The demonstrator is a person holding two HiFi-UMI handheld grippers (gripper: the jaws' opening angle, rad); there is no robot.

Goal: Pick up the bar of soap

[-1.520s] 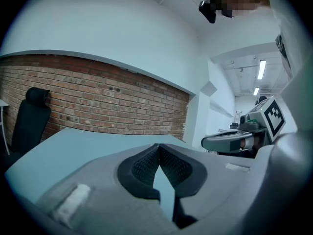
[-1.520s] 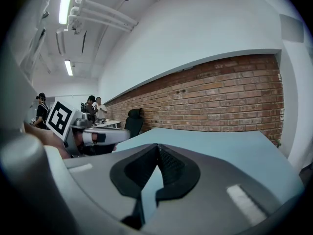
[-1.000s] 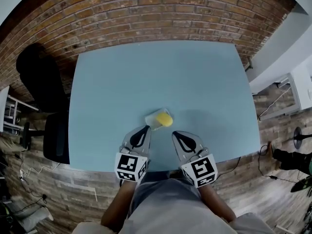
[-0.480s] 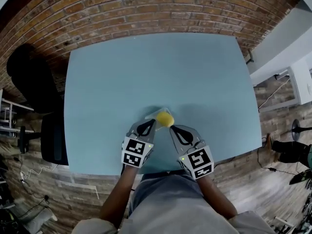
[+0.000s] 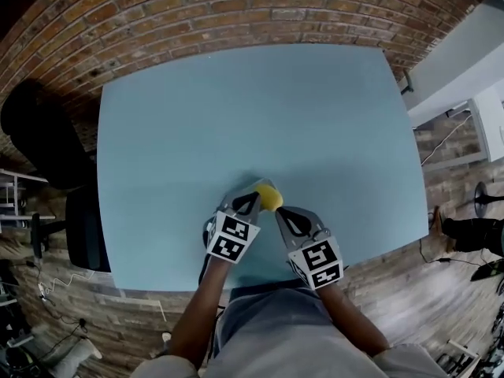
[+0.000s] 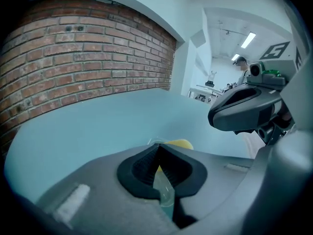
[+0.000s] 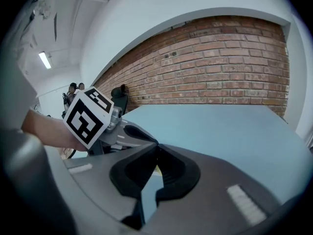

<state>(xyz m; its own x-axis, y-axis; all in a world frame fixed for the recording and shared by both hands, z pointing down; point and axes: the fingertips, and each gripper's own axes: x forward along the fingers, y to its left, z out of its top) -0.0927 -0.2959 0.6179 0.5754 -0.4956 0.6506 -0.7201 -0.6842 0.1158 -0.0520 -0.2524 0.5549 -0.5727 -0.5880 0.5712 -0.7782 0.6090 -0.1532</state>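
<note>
A yellow bar of soap in a clear wrapper is near the front of the pale blue table. My left gripper has its tip at the soap's left edge. In the left gripper view its jaws are closed, with a strip of clear film running between them, and the soap shows just past the tips. I cannot tell whether the soap rests on the table. My right gripper hovers just right of the soap. It is shut with nothing between its pads.
A brick wall runs behind the table. A black chair stands at the table's left side. The person's lap and forearms are at the near edge. Wooden floor lies to the right.
Both grippers have come down toward the table and sit closer together around the soap. The left gripper has tilted, and its tip is now nearer the yellow bar.
</note>
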